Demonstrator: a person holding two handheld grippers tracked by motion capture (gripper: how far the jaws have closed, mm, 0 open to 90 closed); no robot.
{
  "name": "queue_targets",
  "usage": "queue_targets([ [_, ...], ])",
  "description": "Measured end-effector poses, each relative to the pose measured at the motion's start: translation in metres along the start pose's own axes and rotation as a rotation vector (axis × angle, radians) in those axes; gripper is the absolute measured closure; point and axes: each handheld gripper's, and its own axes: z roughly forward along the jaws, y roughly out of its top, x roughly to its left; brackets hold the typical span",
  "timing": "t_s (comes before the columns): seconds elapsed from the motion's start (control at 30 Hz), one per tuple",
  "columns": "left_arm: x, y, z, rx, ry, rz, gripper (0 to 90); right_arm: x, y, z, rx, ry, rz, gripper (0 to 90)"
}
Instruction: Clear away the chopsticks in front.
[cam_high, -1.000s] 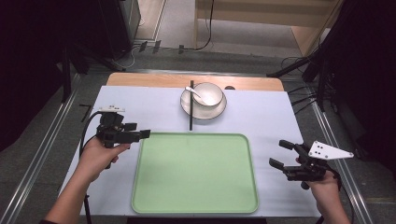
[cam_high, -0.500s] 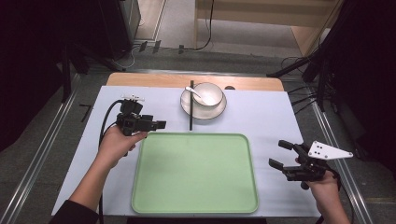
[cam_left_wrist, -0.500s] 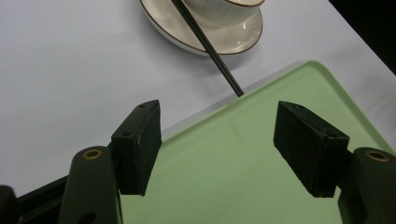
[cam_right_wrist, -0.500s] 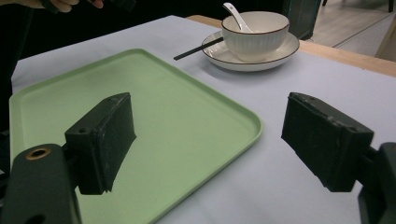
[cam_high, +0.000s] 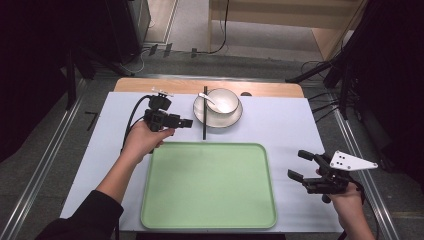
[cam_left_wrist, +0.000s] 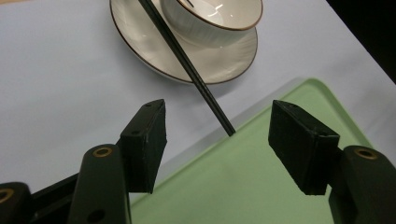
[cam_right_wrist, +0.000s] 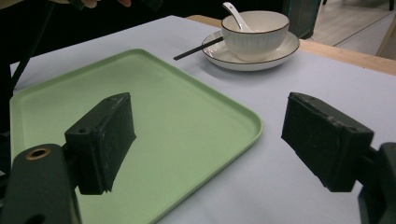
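Currently the left gripper (cam_high: 186, 122) is held over the white table sheet (cam_high: 280, 125), just beyond the far left corner of the green tray (cam_high: 210, 187), and is pointed toward the black chopstick (cam_high: 204, 117). Its jaws are spread fairly wide with nothing between the pads, and they have just been closing. In the left gripper view the chopstick (cam_left_wrist: 187, 65) is seen running diagonally from the saucer rim (cam_left_wrist: 140, 51) down to the tray edge (cam_left_wrist: 261, 112), its near tip lined up in the gap between the jaws but ahead of them, not touched.

The chopstick is laid across the left side of the saucer (cam_high: 235, 117), one end on the rim, the other on the sheet at the tray's far edge. The white bowl (cam_high: 223, 101) is seated on the saucer, with a white spoon (cam_high: 206, 97) resting in it.

The right gripper (cam_high: 299, 165) is held at the near right, just off the tray's right edge, jaws wide apart and empty. In the right gripper view the tray (cam_right_wrist: 140, 107) and bowl (cam_right_wrist: 254, 28) are seen beyond the pads.
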Motion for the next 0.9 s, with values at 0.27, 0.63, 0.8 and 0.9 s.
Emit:
queue_targets([
  [0.27,-0.007,0.016,0.023,-0.011,0.022,0.062,38.2,0.0,0.0,0.0,-0.004,0.002,0.001,17.4],
  [0.63,0.001,0.037,0.063,0.028,0.091,0.013,33.0,-0.001,0.0,-0.003,-0.009,0.0,-0.003,17.4],
  [0.8,0.0,0.043,0.079,0.061,0.134,0.02,42.1,-0.001,0.0,-0.004,-0.013,-0.002,-0.002,17.4],
  [0.9,-0.001,0.043,0.087,0.052,0.155,0.016,52.7,-0.001,0.0,-0.005,-0.014,-0.002,-0.006,17.4],
])
